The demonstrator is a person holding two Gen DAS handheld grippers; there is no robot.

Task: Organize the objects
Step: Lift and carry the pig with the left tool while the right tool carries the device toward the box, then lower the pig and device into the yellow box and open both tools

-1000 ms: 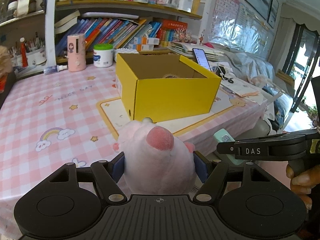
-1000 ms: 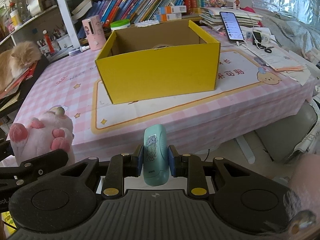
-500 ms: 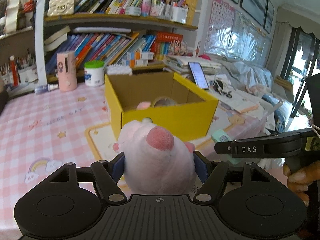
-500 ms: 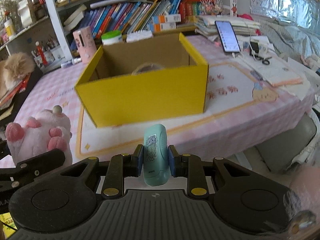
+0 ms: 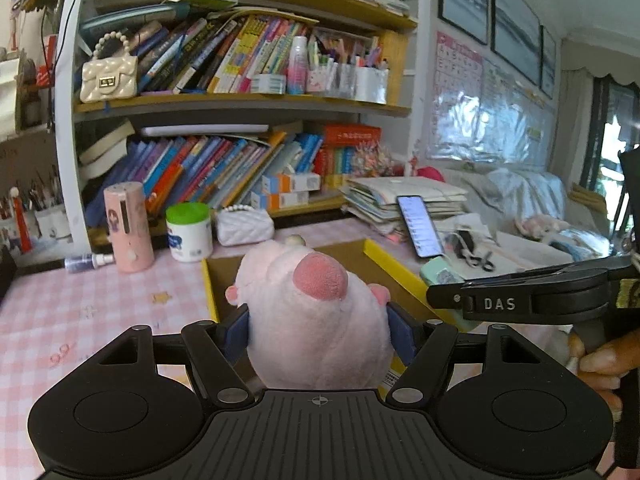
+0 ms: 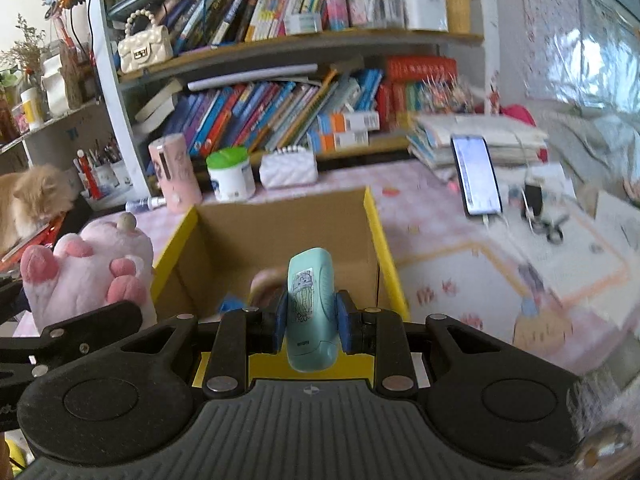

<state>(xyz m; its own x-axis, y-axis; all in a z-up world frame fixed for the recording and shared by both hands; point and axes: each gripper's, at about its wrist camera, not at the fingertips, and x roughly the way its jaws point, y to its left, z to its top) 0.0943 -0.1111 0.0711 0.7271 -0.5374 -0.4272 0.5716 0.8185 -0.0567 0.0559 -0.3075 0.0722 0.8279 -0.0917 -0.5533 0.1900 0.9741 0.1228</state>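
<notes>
Left gripper point(image 5: 318, 330), jaws clamped on a soft pink plush toy point(image 5: 316, 316); right gripper point(image 6: 310, 322), pinched narrow on a small mint-green plastic case point(image 6: 310, 308). Both items are held above the open yellow cardboard box point(image 6: 382, 240) on the pink checked table point(image 5: 80, 312). A few indistinct items already lie inside the box; release of both held objects is judged to remain.

Two black handheld claws with blue pads

Each claw, left claw point(image 5: 318, 330) and right claw point(image 6: 308, 320), has a ribbed black housing, round side discs, silver screws and a crosshair mark; white "DAS" lettering marks the right one's side.
</notes>
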